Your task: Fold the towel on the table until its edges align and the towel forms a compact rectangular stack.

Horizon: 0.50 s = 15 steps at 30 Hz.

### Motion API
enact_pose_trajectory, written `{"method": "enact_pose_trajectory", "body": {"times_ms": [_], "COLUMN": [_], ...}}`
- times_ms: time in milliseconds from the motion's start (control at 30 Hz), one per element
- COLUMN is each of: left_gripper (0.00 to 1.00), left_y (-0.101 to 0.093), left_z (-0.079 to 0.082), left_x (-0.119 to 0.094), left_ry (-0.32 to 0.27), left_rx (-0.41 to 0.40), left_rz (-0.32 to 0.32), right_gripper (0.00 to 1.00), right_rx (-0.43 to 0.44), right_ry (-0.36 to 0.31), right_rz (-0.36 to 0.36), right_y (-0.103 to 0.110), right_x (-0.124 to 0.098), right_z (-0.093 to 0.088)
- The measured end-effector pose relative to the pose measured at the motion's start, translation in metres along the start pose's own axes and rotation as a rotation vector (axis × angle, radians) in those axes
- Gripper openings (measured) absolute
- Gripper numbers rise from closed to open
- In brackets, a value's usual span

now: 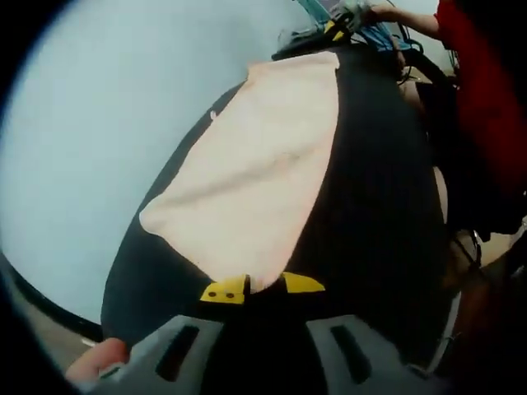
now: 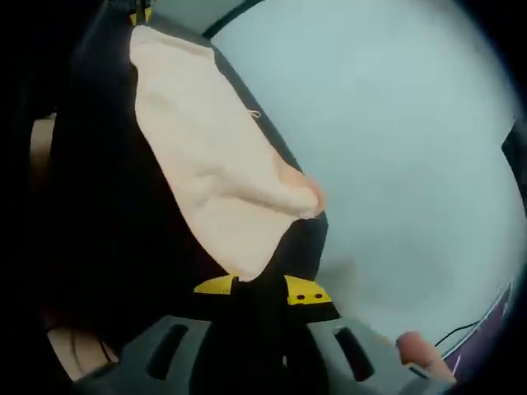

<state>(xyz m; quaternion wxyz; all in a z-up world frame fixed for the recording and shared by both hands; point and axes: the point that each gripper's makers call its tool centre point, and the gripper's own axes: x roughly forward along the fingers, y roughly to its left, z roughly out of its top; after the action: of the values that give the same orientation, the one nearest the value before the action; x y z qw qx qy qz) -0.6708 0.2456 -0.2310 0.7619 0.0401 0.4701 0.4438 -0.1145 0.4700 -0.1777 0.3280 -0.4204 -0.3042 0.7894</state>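
in the left gripper view the left gripper (image 1: 263,288) sits at the bottom w/ its yellow tips pinched together on a corner of the towel (image 1: 255,164). the towel is black on one side w/ a pale peach face showing; it runs up and away from the jaws as a long sheet, held up over the pale table (image 1: 90,140). at the far end, top right, the other gripper (image 1: 333,29) meets the towel's far edge, blurry, and a person's red sleeve (image 1: 482,90) shows beside it. a fingertip (image 1: 99,362) pokes in bottom left.

in the right gripper view the right gripper (image 2: 262,290) has its yellow tips closed on another towel (image 2: 206,156) corner, peach side folded over the black w/ a soft rolled lip mid-frame. towel stretches up-left to the other gripper (image 2: 140,15), just a bit of yellow visible. table (image 2: 395,148) lies pale behind it, to the right. a finger (image 2: 424,354) shows bottom right.
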Motion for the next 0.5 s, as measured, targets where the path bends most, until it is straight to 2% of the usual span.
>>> {"method": "enact_pose_trajectory", "body": {"times_ms": [67, 100, 133, 167, 200, 267, 333, 433, 500], "left_gripper": [0.05, 0.05, 0.04, 0.04, 0.04, 0.03, 0.03, 0.03, 0.03], "left_y": [0.002, 0.005, 0.008, 0.011, 0.012, 0.018, 0.014, 0.01, 0.008], "left_z": [0.005, 0.001, 0.005, 0.01, 0.012, 0.008, 0.007, 0.003, 0.002], "left_x": [-0.004, -0.003, -0.006, -0.01, -0.014, -0.021, -0.027, -0.037, -0.044], "left_ry": [-0.006, -0.017, -0.044, -0.06, -0.065, -0.043, -0.034, -0.026, -0.023], "left_rx": [-0.05, -0.089, -0.104, -0.107, -0.104, -0.064, -0.063, -0.061, -0.053], "left_rz": [0.021, 0.018, 0.023, 0.034, 0.038, 0.067, 0.065, 0.054, 0.062], "right_gripper": [0.19, 0.2, 0.21, 0.21, 0.2, 0.17, 0.09, 0.03, 0.0], "right_rx": [-0.046, -0.063, -0.075, -0.089, -0.142, -0.238, -0.228, -0.289, -0.288], "right_ry": [0.023, 0.029, 0.025, 0.025, 0.054, 0.087, 0.073, 0.073, 0.079], "right_rz": [0.043, 0.058, 0.071, 0.073, 0.067, 0.062, 0.055, 0.051, 0.057], "right_y": [0.01, 0.014, 0.017, 0.019, 0.019, 0.018, 0.019, 0.021, 0.025], "right_x": [0.004, 0.008, 0.013, 0.019, 0.024, 0.036, 0.045, 0.049, 0.051], "right_z": [-0.004, -0.005, -0.006, -0.007, -0.012, -0.021, -0.021, -0.02, -0.021]}}
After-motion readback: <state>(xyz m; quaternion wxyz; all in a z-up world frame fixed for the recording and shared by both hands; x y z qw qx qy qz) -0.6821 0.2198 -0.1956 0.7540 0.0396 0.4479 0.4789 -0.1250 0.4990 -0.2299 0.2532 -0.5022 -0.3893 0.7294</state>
